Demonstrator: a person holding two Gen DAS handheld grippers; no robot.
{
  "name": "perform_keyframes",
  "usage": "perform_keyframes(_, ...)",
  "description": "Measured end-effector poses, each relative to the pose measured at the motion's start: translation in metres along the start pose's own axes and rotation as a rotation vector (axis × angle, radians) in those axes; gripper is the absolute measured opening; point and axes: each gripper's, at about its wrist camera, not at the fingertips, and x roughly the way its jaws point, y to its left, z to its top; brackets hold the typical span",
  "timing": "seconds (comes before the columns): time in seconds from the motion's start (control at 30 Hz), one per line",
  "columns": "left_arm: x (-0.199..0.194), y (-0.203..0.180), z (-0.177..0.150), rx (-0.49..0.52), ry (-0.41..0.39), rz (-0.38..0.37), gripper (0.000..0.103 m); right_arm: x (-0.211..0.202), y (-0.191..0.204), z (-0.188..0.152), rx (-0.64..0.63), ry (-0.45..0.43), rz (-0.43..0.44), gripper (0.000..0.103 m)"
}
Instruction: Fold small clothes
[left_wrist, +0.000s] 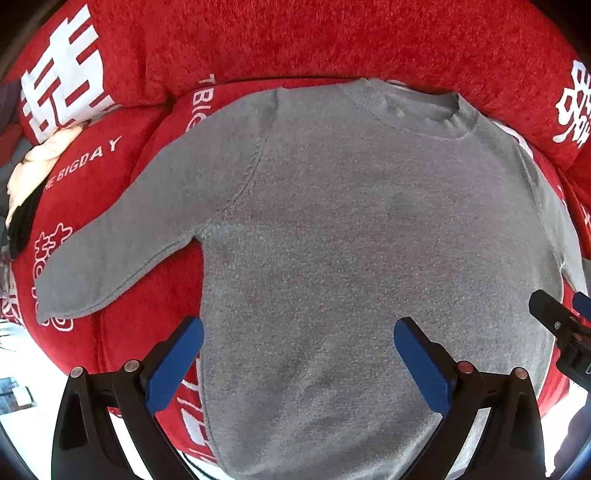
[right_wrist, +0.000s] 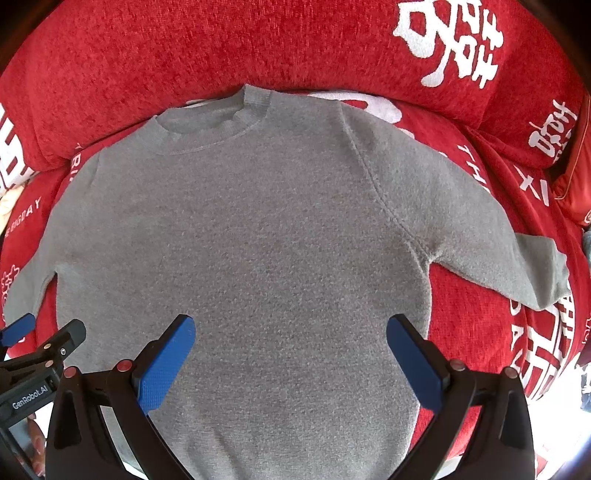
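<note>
Grey knit sweater (left_wrist: 332, 240) lies flat and face up on a red sofa cover (left_wrist: 295, 40) printed with white characters, collar toward the backrest, hem toward the cameras. Both sleeves are spread out to the sides; left sleeve (left_wrist: 110, 251) angles down over the red fabric, right sleeve (right_wrist: 517, 258) likewise. Left gripper (left_wrist: 298, 363) hovers above the lower left part of the body, jaws spread wide, holding nothing. Right gripper (right_wrist: 290, 360) hovers above the lower right part, jaws also spread wide and empty. A cream and black item (left_wrist: 33, 173) sits at far left on the sofa.
</note>
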Motion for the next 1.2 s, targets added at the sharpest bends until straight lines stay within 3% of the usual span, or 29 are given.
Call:
perform_keyframes(0.6,-0.001,0.001,-0.002,0.042,-0.025,-0.023,0.103,0.001,0.001,0.001,0.002,0.027,-0.047,0.103)
perform_keyframes(1.0,-0.002,0.004,-0.005,0.053,-0.023,-0.037,0.103,0.001,0.003,-0.001,-0.002,0.04,-0.01,0.103)
perform_keyframes(1.2,0.002,0.013,-0.005,0.019,0.013,-0.045,0.103,0.0,0.009,-0.003,-0.012,0.037,0.005,0.103)
